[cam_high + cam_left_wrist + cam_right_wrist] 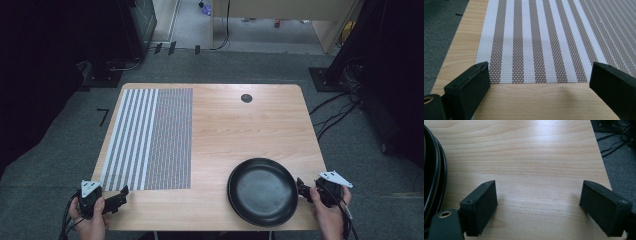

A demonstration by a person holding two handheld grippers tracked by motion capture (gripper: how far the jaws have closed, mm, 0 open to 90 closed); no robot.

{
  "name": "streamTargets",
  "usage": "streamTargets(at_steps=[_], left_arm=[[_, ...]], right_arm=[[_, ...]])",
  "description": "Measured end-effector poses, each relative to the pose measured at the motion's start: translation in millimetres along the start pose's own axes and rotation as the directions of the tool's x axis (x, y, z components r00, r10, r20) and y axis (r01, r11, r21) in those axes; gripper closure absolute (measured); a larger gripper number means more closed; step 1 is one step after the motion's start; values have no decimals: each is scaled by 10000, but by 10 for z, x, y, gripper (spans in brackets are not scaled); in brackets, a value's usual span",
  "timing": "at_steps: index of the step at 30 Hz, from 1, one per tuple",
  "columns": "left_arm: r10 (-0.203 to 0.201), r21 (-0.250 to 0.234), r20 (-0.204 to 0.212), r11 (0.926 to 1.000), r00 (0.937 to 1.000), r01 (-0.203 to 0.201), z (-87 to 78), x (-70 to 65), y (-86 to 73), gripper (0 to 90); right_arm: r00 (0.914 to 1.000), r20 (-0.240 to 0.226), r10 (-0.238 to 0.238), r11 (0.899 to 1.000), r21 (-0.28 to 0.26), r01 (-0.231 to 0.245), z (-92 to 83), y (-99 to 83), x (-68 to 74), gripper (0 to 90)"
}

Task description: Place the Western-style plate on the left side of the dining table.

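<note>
Two grippers, left and right, fingers apart, flank one black pan and one striped placemat.

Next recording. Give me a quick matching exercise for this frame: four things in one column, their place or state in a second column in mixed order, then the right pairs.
Things
1. black pan
2. striped mat
3. left gripper
4. dark round hole

Places or states
A. far edge of the table, near the middle
B. near right of the table, beside the right gripper
C. covers the table's left part
D. open, at the mat's near edge

Pairs: 1-B, 2-C, 3-D, 4-A
</note>
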State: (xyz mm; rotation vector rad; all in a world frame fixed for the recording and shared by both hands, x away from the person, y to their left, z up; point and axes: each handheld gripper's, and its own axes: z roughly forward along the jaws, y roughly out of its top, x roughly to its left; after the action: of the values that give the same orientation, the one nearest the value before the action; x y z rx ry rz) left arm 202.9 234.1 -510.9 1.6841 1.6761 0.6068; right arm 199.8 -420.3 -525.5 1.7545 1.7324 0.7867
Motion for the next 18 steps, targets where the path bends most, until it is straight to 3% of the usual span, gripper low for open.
streamTargets(at_steps=[11,12,13,14,15,18], left_arm=[[11,-310,514,9995,9987,5,-49,-150,125,31],[-197,-365,944,9991,9953,232,-71,-194,171,31],[-197,-365,944,9991,9953,232,-71,-194,171,31],[-331,-360,1343,9986,9904,382,-102,-252,227,31],[-331,-360,1343,9986,9904,382,-102,-252,227,31],[-7,-456,1713,9989,9852,86,-150,-415,326,31]], right_arm=[[10000,26,4,10000,0,-4,2,0,-2,132],[10000,25,3,10000,1,-3,2,0,-2,132],[10000,25,3,10000,1,-3,2,0,-2,132],[10000,23,20,10000,9,-20,2,1,-1,132],[10000,23,20,10000,9,-20,2,1,-1,132],[10000,23,14,10000,6,-14,2,0,-1,132]])
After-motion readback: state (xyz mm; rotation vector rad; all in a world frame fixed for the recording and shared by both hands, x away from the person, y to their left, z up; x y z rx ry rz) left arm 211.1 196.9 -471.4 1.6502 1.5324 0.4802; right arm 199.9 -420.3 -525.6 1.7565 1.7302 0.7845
